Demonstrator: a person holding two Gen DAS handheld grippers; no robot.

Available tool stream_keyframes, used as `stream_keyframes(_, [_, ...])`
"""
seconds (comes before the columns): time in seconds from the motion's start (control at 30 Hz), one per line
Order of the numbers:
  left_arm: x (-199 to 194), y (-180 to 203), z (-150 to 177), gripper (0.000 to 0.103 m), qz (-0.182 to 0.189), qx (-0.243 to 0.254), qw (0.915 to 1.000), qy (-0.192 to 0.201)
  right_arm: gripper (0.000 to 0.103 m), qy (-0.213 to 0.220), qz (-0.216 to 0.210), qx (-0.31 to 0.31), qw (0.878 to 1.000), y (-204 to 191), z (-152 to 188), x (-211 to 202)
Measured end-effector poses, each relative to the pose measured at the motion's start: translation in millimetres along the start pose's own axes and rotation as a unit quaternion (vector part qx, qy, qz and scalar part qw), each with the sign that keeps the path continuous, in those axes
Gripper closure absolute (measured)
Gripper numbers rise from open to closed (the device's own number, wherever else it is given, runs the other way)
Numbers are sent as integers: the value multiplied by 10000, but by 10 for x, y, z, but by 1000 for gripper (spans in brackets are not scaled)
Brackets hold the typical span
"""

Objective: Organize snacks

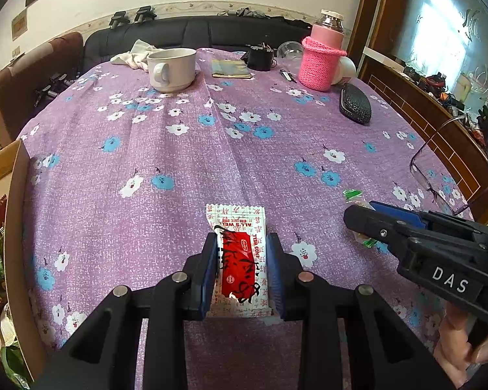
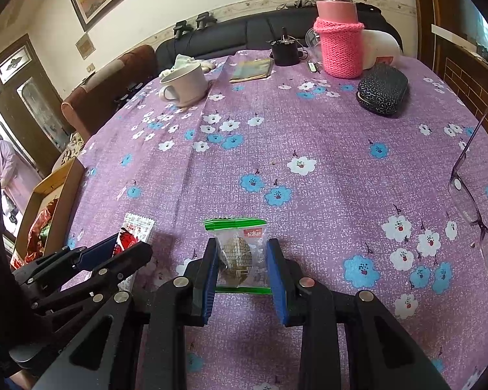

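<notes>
Both grippers are clamped on snacks near the table edge: left gripper [image 1: 242, 253] pinches the red-and-white packet [image 1: 240, 260], right gripper [image 2: 242, 260] the green-edged packet [image 2: 240, 253]. I'd lift straight, keep them apart, then swing left toward the cardboard box [image 2: 53, 191].

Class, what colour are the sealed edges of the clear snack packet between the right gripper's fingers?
Green, clearest in the right wrist view.
</notes>
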State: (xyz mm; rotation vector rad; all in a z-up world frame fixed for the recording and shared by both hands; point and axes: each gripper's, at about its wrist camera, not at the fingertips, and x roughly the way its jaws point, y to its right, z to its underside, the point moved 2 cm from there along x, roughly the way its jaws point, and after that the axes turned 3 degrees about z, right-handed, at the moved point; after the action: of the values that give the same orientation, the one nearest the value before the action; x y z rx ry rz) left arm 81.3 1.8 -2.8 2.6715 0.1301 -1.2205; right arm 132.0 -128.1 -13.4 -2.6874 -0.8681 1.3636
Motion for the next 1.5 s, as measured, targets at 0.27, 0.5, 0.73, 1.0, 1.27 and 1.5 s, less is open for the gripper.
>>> stream_keyframes(0.27, [-7,2,-8,75,-13,23,10000,20,72,15,0,4,10000,-2,-2,-10])
stream_keyframes(0.5, [-9,10,-10,75,-23,28,10000,38,72,26,6,-7,10000,-5,-1,-21])
stream_keyframes(0.73, [-48,12,-21,75,-18,-14,10000,73,72,28,39,6,10000,3,-4,-25])
stream_keyframes(1.0, [-466,-91,-52,75,82,-217,9990,387,72,139,-16,-34,9999,-32,-24,-83])
stream_keyframes(1.27, [-1062,-616,22,74,-82,-615,9950,785,72,139,-232,-163,9995,-299,-23,-197])
stream_keyframes(1.5, [-1421,-1445,270,74,-507,-1279,9857,971,71,-45,-844,-694,9940,-1117,64,-297])
